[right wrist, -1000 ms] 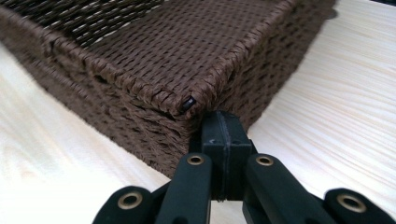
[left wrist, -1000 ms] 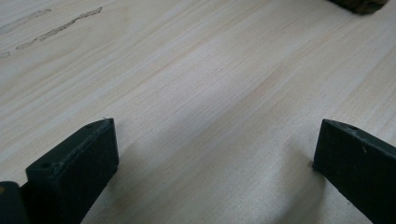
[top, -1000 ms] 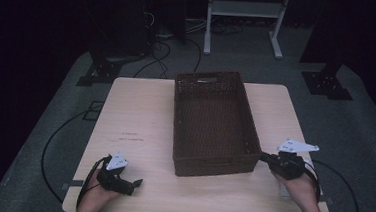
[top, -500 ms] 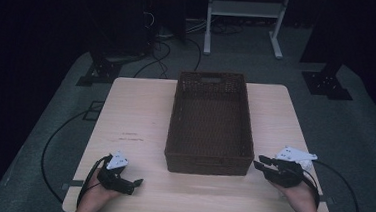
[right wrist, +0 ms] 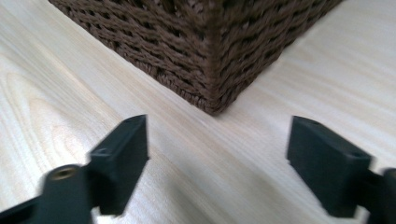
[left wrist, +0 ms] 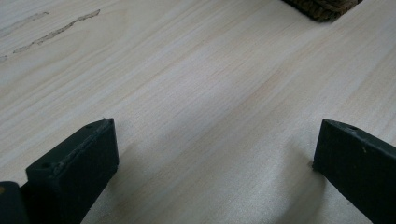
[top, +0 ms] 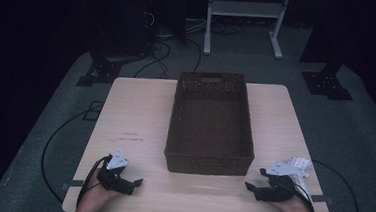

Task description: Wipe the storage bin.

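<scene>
A dark brown woven basket (top: 207,160) stands empty in the middle of the pale wooden table (top: 135,112). My left gripper (top: 133,184) rests near the front left edge, held by a hand, jaws wide apart over bare wood (left wrist: 210,140). My right gripper (top: 251,188) lies near the front right edge, open too, pointing at the basket's near right corner (right wrist: 212,70). Nothing is between either pair of jaws. A corner of the basket (left wrist: 322,7) peeks in at the top of the left gripper view.
A white bumpy object (top: 299,164) lies on the table just behind my right gripper. Faint marks (top: 132,136) show on the table left of the basket. Beyond the table are cables, stand bases (top: 328,83) and a white shelf frame (top: 242,19) on grey floor.
The basket turned from a skewed angle to square with the table. My right gripper drew back from the basket's corner toward the front edge. The left gripper stayed put.
</scene>
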Available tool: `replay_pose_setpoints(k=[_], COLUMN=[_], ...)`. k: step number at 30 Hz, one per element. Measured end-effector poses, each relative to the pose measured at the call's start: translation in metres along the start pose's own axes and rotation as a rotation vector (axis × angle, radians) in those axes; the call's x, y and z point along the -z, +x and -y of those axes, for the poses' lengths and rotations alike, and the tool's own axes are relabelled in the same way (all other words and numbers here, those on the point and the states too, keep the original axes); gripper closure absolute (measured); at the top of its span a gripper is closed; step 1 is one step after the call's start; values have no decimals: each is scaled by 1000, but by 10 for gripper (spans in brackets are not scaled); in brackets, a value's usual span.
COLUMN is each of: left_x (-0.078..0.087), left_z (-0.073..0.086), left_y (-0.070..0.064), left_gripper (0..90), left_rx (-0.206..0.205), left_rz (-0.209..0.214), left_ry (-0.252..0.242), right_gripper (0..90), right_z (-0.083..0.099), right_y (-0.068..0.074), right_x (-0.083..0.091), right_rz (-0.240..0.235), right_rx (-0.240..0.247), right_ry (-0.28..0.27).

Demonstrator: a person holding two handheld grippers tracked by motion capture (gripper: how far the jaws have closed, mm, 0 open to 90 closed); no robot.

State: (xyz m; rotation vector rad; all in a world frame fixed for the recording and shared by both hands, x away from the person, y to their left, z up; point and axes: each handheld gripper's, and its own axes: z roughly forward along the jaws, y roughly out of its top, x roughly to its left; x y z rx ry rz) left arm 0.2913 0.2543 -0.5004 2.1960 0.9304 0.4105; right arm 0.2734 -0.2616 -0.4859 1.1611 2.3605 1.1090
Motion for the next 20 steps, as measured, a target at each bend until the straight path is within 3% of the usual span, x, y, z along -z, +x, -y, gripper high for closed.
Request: replay_pose_setpoints(k=[10,11,20], left_x=[0,0,0], left_z=[0,0,0], left_y=[0,0,0], left_gripper=[0,0,0], left_rx=[-1,-1,0], left_rz=[-1,-1,-2], left_ry=[0,0,0], right_gripper=[15,14,14], right_z=[7,8,7], right_y=[2,3,4], right_x=[-18,-20,-21], right_rz=[42,57,63], right_rx=[0,22,31], right_ry=[44,45,48])
